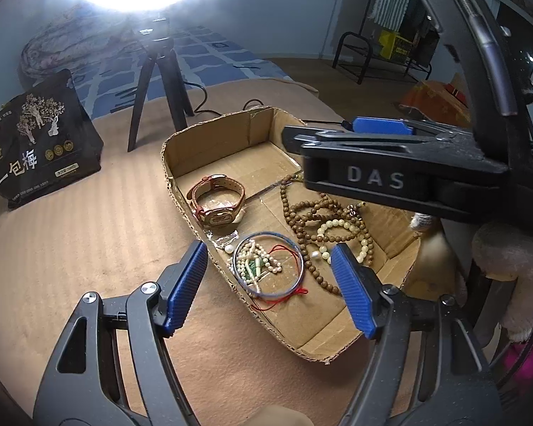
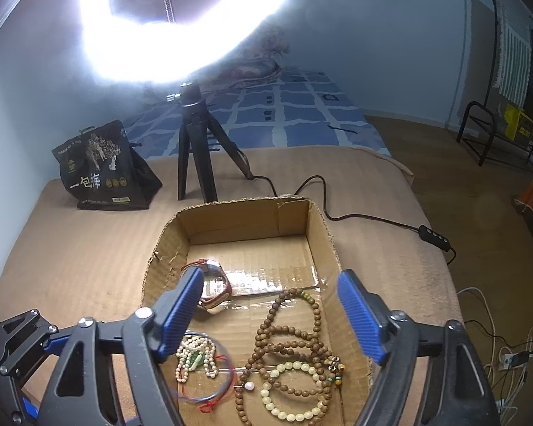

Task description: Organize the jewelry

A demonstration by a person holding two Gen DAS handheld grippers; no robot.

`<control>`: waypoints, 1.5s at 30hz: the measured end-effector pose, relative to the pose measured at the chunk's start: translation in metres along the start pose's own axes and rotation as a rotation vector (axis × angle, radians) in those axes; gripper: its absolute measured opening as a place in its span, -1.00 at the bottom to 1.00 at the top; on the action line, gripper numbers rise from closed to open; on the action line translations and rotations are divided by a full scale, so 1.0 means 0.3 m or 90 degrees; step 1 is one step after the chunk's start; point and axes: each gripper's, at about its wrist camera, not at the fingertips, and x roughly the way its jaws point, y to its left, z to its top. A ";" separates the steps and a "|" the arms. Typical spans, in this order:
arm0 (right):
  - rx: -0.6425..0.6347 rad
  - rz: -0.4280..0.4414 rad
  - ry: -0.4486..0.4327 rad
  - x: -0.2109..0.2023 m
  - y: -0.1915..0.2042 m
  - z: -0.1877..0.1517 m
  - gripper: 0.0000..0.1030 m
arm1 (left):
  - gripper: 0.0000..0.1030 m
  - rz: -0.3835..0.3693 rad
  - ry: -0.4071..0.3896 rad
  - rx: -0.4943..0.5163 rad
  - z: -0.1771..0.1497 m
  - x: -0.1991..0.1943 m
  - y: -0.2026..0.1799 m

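Shallow cardboard box (image 1: 231,131) on a tan padded surface (image 1: 89,220), holding all the jewelry. Against the box's left wall, a brown-strapped watch (image 1: 218,200), lying on its side. Nearer the front, a thin blue bangle (image 1: 268,264) circling a heap of small pearl beads (image 1: 254,261) with a red cord (image 1: 287,248) running through. Beside it to the right, a long brown wooden bead string (image 1: 303,214) looped several times, overlapped by a pale cream bead bracelet (image 1: 341,229). Left gripper (image 1: 270,287) hovering over the box's near corner, jaws wide apart, nothing between the ribbed blue pads (image 1: 188,287). Right gripper (image 2: 279,314) above the box too, jaws spread, empty, the wooden beads and cream bracelet below its gap. Behind the box, a black tripod (image 2: 195,152) under a glaring ring light (image 2: 181,25), and a black printed pouch (image 2: 105,168) standing to the left.
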 end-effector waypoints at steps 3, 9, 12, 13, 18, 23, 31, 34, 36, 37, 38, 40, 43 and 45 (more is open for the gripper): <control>0.001 -0.002 -0.002 -0.008 -0.003 -0.001 0.58 | 0.44 0.003 0.001 -0.003 -0.002 -0.001 0.003; 0.002 -0.003 -0.005 -0.031 -0.003 -0.005 0.58 | 0.44 0.004 -0.003 -0.001 -0.007 -0.023 -0.008; 0.002 -0.004 -0.005 -0.041 -0.003 -0.006 0.59 | 0.45 0.004 -0.006 -0.001 -0.009 -0.037 -0.013; 0.002 -0.005 -0.006 -0.049 -0.002 -0.007 0.59 | 0.45 0.005 -0.007 -0.001 -0.008 -0.039 -0.013; 0.002 -0.007 -0.012 -0.088 0.000 -0.013 0.60 | 0.45 0.008 -0.011 -0.001 -0.018 -0.065 -0.022; 0.006 -0.008 -0.013 -0.126 0.001 -0.019 0.60 | 0.45 0.014 -0.015 -0.001 -0.032 -0.099 -0.028; 0.001 -0.007 -0.026 -0.223 0.027 -0.036 0.63 | 0.45 0.024 -0.025 0.000 -0.063 -0.177 -0.032; -0.004 -0.012 -0.036 -0.269 0.041 -0.048 0.67 | 0.45 0.028 -0.035 0.002 -0.078 -0.219 -0.032; -0.003 -0.011 -0.040 -0.297 0.048 -0.055 0.68 | 0.45 0.031 -0.043 0.003 -0.088 -0.247 -0.034; -0.001 -0.009 -0.042 -0.312 0.050 -0.060 0.70 | 0.45 0.032 -0.046 0.004 -0.093 -0.262 -0.036; 0.002 -0.009 -0.043 -0.325 0.051 -0.064 0.71 | 0.45 0.032 -0.049 0.004 -0.098 -0.274 -0.036; 0.007 -0.008 -0.046 -0.352 0.055 -0.074 0.72 | 0.45 0.033 -0.058 0.005 -0.110 -0.309 -0.040; 0.005 -0.015 -0.053 -0.390 0.070 -0.087 0.75 | 0.45 0.037 -0.074 0.010 -0.122 -0.357 -0.044; 0.001 -0.019 -0.056 -0.414 0.083 -0.095 0.75 | 0.45 0.043 -0.086 0.012 -0.129 -0.388 -0.048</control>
